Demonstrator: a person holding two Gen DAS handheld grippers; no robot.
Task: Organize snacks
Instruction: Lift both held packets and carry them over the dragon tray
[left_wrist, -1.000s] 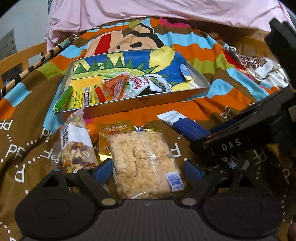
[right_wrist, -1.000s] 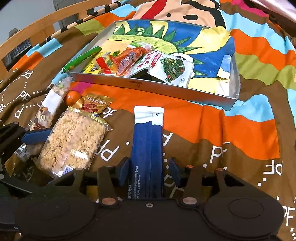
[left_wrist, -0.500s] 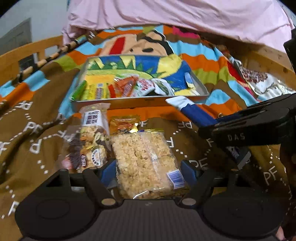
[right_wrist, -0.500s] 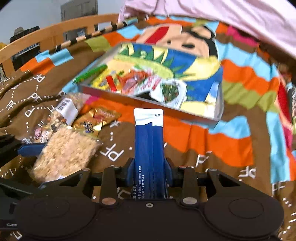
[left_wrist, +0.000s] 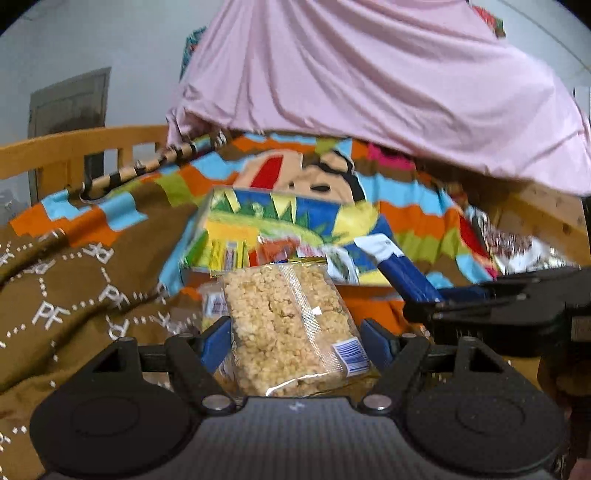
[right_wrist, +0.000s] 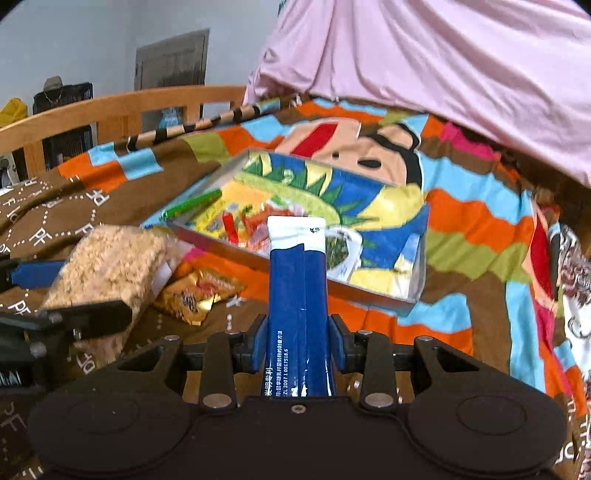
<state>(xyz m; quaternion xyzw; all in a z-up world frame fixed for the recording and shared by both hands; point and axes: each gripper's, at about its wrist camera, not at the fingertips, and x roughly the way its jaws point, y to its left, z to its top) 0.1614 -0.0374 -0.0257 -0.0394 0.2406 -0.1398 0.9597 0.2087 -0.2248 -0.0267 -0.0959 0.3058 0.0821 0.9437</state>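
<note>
Bedding forms the work surface: a brown and multicoloured patterned blanket (right_wrist: 461, 229) spread inside a wooden bed rail (right_wrist: 110, 107), with a pink sheet (right_wrist: 443, 66) hanging behind.

On the blanket lies a shallow rectangular metal tray with a bright printed lining (right_wrist: 376, 295). Its contents include a green stick-shaped packet (right_wrist: 192, 207) at the near left corner, red and orange wrapped snacks (right_wrist: 231, 227), and a white pouch with a green picture (right_wrist: 338, 251); motion blur makes the remaining items hard to tell apart.

The left gripper (left_wrist: 295, 334) is clamped on a clear plastic bag of pale puffed-rice snack (left_wrist: 291, 325), both blue pads against its sides, held above the blanket short of the tray.

The right gripper (right_wrist: 297, 343) is closed tight on a long dark-blue packet with a white end (right_wrist: 297, 291), whose tip overlaps the tray's near wall in view.

A gold foil snack packet (right_wrist: 195, 295) lies on the blanket just outside the tray.
</note>
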